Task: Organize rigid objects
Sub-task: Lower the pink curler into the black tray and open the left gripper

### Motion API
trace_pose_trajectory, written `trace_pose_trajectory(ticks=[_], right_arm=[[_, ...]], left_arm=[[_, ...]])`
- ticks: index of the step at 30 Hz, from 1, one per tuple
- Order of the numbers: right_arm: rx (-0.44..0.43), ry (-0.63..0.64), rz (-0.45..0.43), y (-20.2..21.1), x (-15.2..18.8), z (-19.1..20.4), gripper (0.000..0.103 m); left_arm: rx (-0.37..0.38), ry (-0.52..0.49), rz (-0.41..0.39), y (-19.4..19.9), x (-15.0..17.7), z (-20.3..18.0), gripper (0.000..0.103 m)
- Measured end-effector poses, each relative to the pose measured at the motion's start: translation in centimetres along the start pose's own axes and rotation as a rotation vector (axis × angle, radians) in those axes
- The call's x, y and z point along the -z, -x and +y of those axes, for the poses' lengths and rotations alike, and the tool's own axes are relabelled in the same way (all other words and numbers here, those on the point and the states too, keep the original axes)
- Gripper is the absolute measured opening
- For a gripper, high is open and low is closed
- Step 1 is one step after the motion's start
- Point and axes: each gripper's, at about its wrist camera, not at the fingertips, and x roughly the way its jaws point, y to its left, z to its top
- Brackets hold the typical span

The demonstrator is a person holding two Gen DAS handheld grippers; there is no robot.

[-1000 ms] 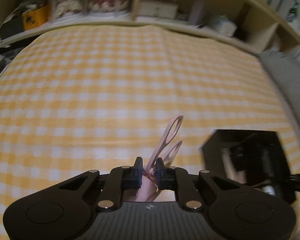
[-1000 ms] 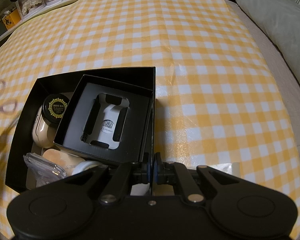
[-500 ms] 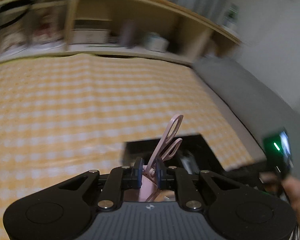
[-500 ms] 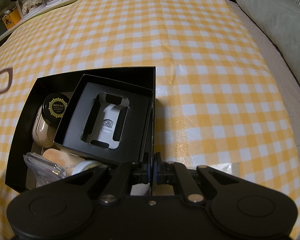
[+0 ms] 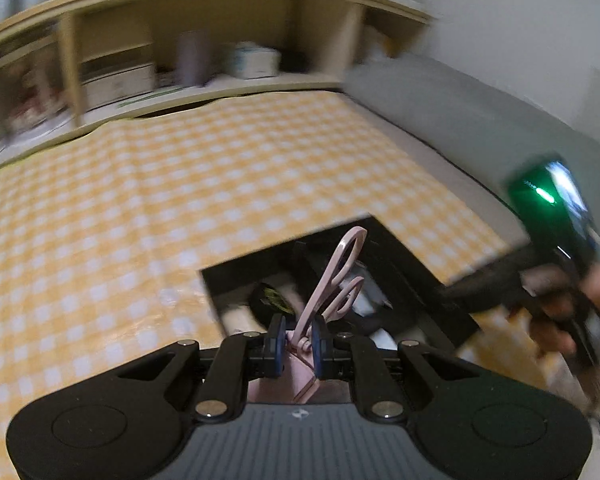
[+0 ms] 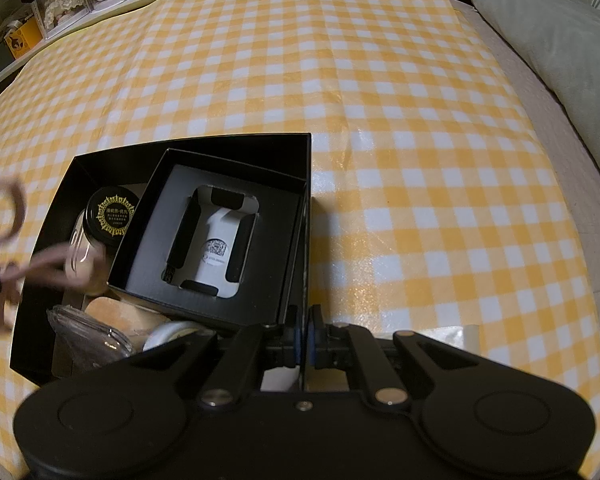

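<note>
Pink scissors [image 5: 332,292]: being held by the left gripper [image 5: 298,340], pads pinching in near the pivot. The handle loops are pointing up and away from the camera, blades tucked back under the gripper body. In the left wrist view the scissors are sitting in line with the open black box [image 5: 412,272]; whether they are over it or just short of its near wall cannot be told. In the right wrist view the scissors are showing blurred at the left edge [image 6: 4,216], loops reaching across the box's left wall.

Black box [image 6: 180,145]: lying on the yellow-and-white checked cloth [image 6: 380,120]. Inside it, a smaller open black box [image 6: 228,178] is taking up the right part, with a white card insert [image 6: 220,240] in its well. Left of that, a jar with a black, gold-printed lid [image 6: 114,216] is lying on its side. Below the jar, a tan pad [image 6: 116,312], a clear crinkled packet [image 6: 84,336] and a white round item [image 6: 168,332] are partly hidden; what they are exactly cannot be told.

Right gripper [image 6: 303,338]: pads closing tight on the thin upright right wall of the black box at its near corner. A hand [image 5: 580,312] is gripping this tool's handle at the right of the left wrist view, a green light glowing above it.

Surroundings: wooden shelves [image 5: 180,40] beyond the cloth, contents blurred; a grey pillow [image 6: 560,60] to the right of the cloth.
</note>
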Motion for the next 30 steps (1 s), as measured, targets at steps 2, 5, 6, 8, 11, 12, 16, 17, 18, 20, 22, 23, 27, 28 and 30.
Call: trace_pose_trajectory(ticks=[2,5,6,8,11,12,16,17,18,20,22,23,27,28,30], right_arm=[[0.000,0.001,0.000,0.0,0.0,0.0,0.005],[0.001,0.000,0.000,-0.1,0.0,-0.1,0.005],[0.000,0.000,0.000,0.0,0.0,0.0,0.005],[0.001,0.001,0.000,0.0,0.0,0.0,0.005],[0.003,0.003,0.000,0.0,0.0,0.0,0.005],[0.002,0.002,0.001,0.0,0.0,0.1,0.005],[0.001,0.001,0.003,-0.2,0.1,-0.1,0.004],[0.001,0.003,0.003,-0.3,0.1,-0.1,0.005],[0.002,0.003,0.003,-0.3,0.1,0.0,0.005],[0.003,0.003,0.004,-0.3,0.1,-0.1,0.005],[0.002,0.002,0.003,-0.2,0.1,0.0,0.005],[0.002,0.002,0.003,-0.3,0.1,0.0,0.005],[0.002,0.002,0.003,-0.2,0.1,0.1,0.005],[0.002,0.002,0.003,-0.2,0.1,0.1,0.005],[0.002,0.002,0.003,-0.3,0.1,0.0,0.005]], left_arm=[[-0.030,0.072,-0.009,-0.4,-0.3,0.8,0.014],[-0.043,0.194,-0.022,-1.1,-0.4,1.9,0.014],[-0.039,0.231,-0.027,-1.3,-0.4,2.1,0.014],[-0.019,0.309,-0.036,-1.9,-0.3,2.5,0.014],[-0.011,0.357,-0.047,-2.8,-0.1,2.4,0.017],[-0.001,0.343,-0.038,-3.0,-0.1,2.3,0.021],[0.037,0.312,0.005,-3.5,0.1,1.7,0.034],[0.035,0.306,0.010,-3.4,0.2,1.7,0.034],[0.033,0.302,0.013,-3.3,0.2,1.8,0.034],[0.032,0.301,0.017,-3.2,0.3,1.8,0.034],[0.028,0.303,0.020,-3.2,0.2,1.9,0.034],[0.026,0.302,0.022,-3.2,0.2,1.9,0.035],[0.023,0.289,0.029,-2.8,0.2,1.6,0.052],[0.020,0.282,0.026,-2.7,0.1,1.5,0.054],[0.017,0.265,0.023,-2.4,0.0,1.1,0.065]])
